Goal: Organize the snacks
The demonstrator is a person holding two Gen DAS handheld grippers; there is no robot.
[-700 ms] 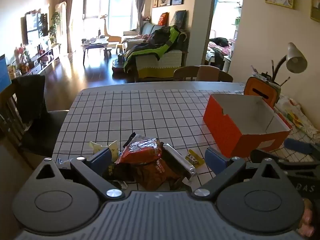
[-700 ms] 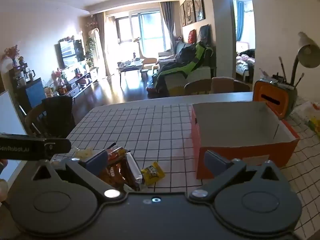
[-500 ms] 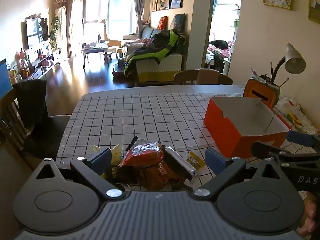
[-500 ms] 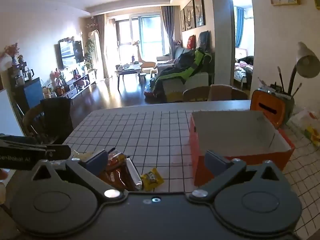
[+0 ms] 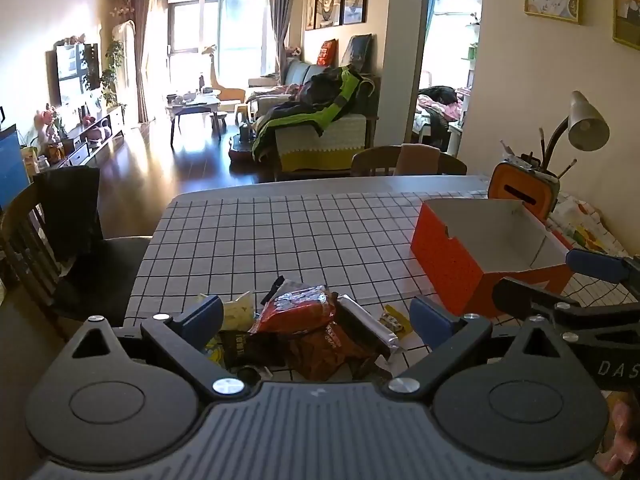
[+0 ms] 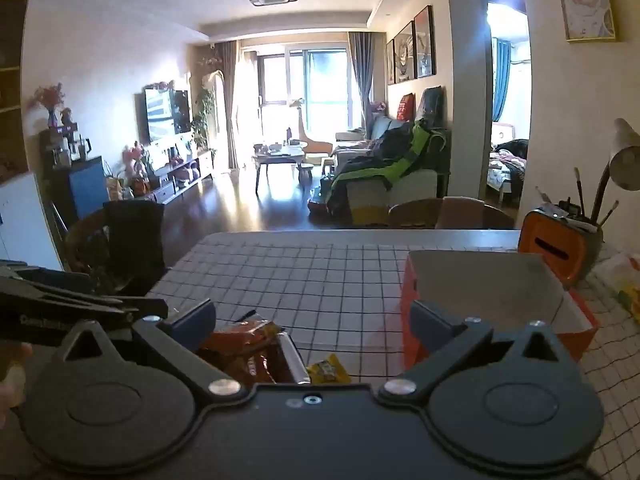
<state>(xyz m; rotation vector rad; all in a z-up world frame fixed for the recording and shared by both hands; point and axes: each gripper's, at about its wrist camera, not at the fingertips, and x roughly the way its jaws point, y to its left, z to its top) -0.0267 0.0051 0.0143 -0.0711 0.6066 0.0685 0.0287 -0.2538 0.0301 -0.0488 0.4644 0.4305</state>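
Note:
A pile of snack packets lies at the near edge of the checked tablecloth: a red foil bag (image 5: 298, 310), a brown-orange packet (image 5: 320, 350), a silver stick (image 5: 366, 322), a small yellow packet (image 5: 394, 318) and a pale yellow one (image 5: 238, 310). My left gripper (image 5: 316, 318) is open and empty, its fingers on either side of the pile. An open orange box (image 5: 452, 258) with a white inside stands to the right. My right gripper (image 6: 312, 322) is open and empty, above the table between the pile (image 6: 248, 340) and the box (image 6: 500, 292).
An orange pen holder (image 5: 522, 192) and a desk lamp (image 5: 586, 124) stand behind the box by the wall. A flowered cloth (image 5: 584, 224) lies at far right. Chairs stand at the left (image 5: 68, 248) and the far side (image 5: 408, 158) of the table.
Both grippers have risen and tilted up a little, so the views show more of the room. The snacks and the box have not moved.

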